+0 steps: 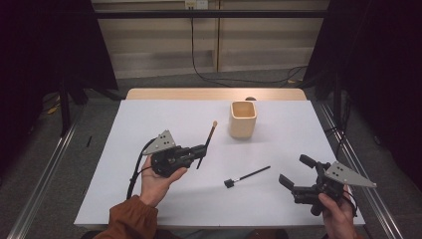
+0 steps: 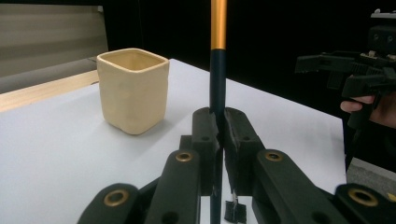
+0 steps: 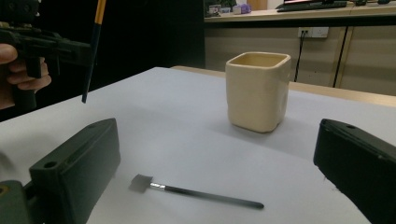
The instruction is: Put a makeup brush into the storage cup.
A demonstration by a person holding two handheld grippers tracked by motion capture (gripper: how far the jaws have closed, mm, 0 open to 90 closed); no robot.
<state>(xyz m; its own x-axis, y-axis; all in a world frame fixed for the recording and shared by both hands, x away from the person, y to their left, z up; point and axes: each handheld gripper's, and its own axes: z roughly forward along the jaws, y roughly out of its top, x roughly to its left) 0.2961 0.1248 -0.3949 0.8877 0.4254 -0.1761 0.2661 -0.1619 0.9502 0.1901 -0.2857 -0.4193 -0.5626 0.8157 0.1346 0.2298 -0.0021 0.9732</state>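
Black-and-gold brush [image 2: 217, 56] stood pinched in our left hand-held gripper [image 1: 201, 149], short of the cream cup [image 1: 243, 119]; we feared it pivoting loose. Our right hand-held gripper [image 1: 291, 174] gaped empty over the second brush [image 3: 196, 191] on the surface [image 1: 164, 114].

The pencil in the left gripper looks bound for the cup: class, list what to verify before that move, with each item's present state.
1. Left gripper shut on pencil: ok.
2. Pencil lifted off the table: ok.
3. Cup upright, mouth open: ok.
4. Inside of the cup free: cannot tell.
5. Right gripper open, holding nothing: ok.
6. Small brush lying flat, apart from the cup: ok.
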